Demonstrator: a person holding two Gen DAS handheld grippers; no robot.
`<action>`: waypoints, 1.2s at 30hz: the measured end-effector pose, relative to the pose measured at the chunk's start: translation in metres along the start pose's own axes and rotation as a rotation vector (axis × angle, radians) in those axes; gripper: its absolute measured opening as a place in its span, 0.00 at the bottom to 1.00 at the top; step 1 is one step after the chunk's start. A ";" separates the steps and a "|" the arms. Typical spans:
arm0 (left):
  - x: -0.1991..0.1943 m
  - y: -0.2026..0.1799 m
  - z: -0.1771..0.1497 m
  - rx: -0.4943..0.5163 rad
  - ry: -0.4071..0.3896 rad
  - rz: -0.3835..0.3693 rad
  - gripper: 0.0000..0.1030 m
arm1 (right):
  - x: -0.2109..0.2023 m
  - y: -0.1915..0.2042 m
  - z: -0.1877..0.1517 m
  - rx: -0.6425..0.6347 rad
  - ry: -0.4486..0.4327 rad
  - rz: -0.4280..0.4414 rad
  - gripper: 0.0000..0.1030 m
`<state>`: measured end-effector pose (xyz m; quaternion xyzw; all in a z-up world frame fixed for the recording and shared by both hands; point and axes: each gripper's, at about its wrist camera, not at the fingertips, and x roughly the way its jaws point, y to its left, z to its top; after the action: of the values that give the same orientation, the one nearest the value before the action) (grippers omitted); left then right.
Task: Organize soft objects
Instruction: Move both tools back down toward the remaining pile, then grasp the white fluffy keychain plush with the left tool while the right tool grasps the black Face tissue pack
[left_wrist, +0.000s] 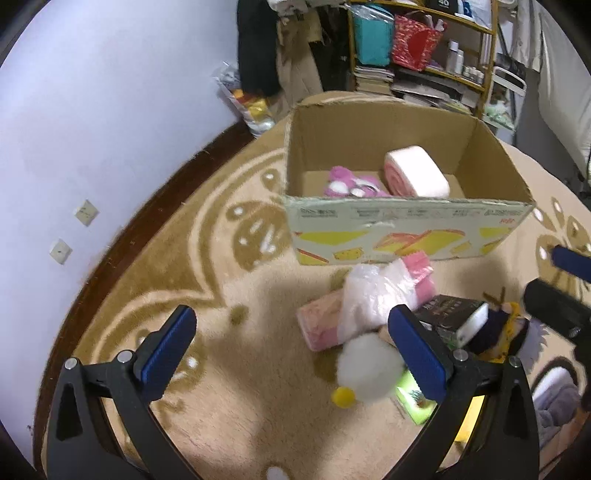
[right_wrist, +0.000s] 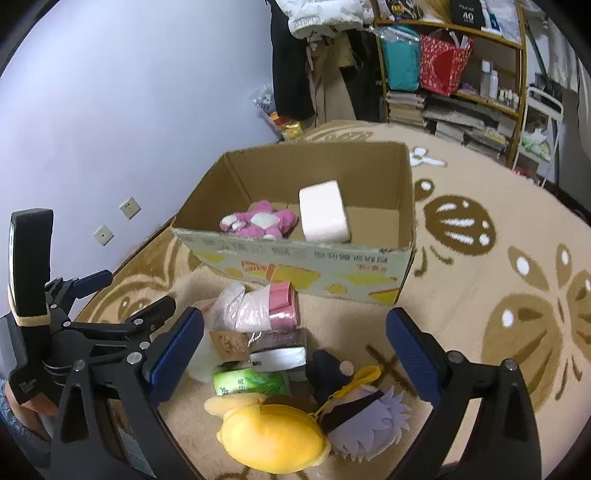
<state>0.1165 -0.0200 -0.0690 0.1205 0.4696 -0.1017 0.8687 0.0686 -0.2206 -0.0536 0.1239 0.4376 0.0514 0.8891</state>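
An open cardboard box (left_wrist: 406, 229) (right_wrist: 295, 266) stands on the rug. Inside lie a pink plush (left_wrist: 347, 184) (right_wrist: 258, 221) and a pink-and-white roll cushion (left_wrist: 417, 171) (right_wrist: 323, 210). A pile sits in front of it: a pink roll in a plastic bag (left_wrist: 380, 291) (right_wrist: 258, 306), a white fluffy ball (left_wrist: 369, 365), a green packet (right_wrist: 251, 382), a black box (right_wrist: 280, 350), a white-haired doll (right_wrist: 365, 417) and a yellow plush (right_wrist: 269, 435). My left gripper (left_wrist: 295, 350) hovers open over the pile's left side. My right gripper (right_wrist: 297, 356) is open above the pile, holding nothing.
A beige rug with brown patterns (left_wrist: 184, 266) covers the floor up to a pale wall (left_wrist: 92, 129). Cluttered shelves (right_wrist: 461, 74) and hanging clothes (right_wrist: 291, 55) stand behind the box. The left gripper (right_wrist: 140, 288) shows in the right view, the right gripper (left_wrist: 543, 273) in the left.
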 end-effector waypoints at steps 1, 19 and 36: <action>0.002 -0.001 0.000 0.000 0.012 -0.019 1.00 | 0.003 -0.001 -0.001 0.002 0.013 0.007 1.00; 0.037 -0.025 -0.016 0.089 0.177 -0.081 1.00 | 0.045 0.003 -0.014 0.003 0.160 0.040 0.76; 0.058 -0.028 -0.022 0.087 0.251 -0.153 1.00 | 0.064 0.006 -0.015 0.005 0.237 0.071 0.69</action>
<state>0.1218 -0.0436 -0.1322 0.1340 0.5774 -0.1719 0.7868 0.0963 -0.1994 -0.1098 0.1346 0.5351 0.0963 0.8284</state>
